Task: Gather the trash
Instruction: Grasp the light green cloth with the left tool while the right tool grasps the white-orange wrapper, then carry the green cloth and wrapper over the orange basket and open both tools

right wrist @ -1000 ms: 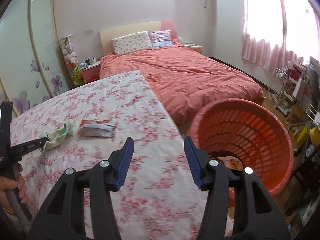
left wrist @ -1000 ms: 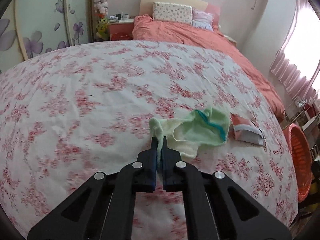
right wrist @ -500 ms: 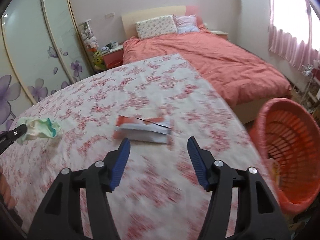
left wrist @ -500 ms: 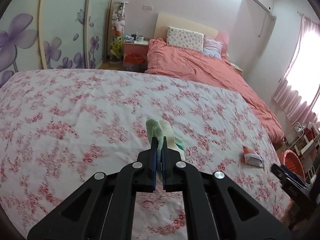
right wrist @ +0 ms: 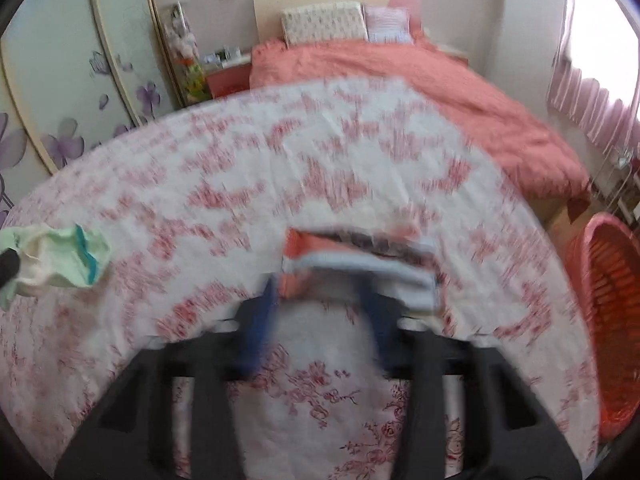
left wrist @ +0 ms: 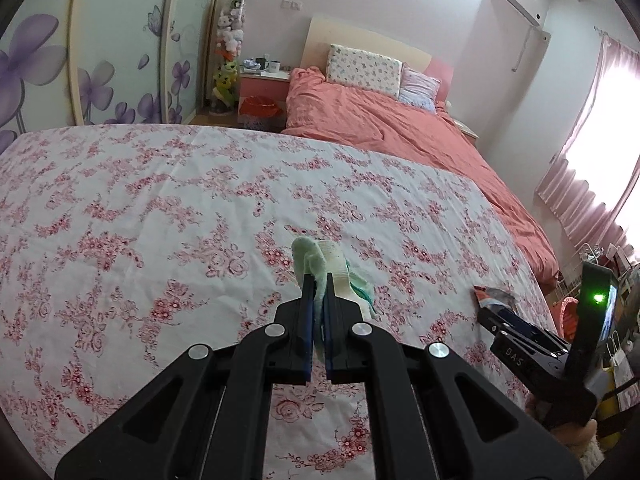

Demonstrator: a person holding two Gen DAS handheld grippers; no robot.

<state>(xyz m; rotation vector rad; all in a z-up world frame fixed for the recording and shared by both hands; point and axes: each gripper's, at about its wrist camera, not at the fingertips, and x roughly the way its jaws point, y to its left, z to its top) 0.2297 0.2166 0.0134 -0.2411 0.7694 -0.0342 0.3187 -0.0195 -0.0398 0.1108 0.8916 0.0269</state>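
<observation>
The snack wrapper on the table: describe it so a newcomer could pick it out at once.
Start at the table under the pink-flowered cloth, in front of the coral bed. Toward its right side, near the orange basket, lies the snack wrapper. It is flat, orange and white, unlike the soft pale green cloth.
</observation>
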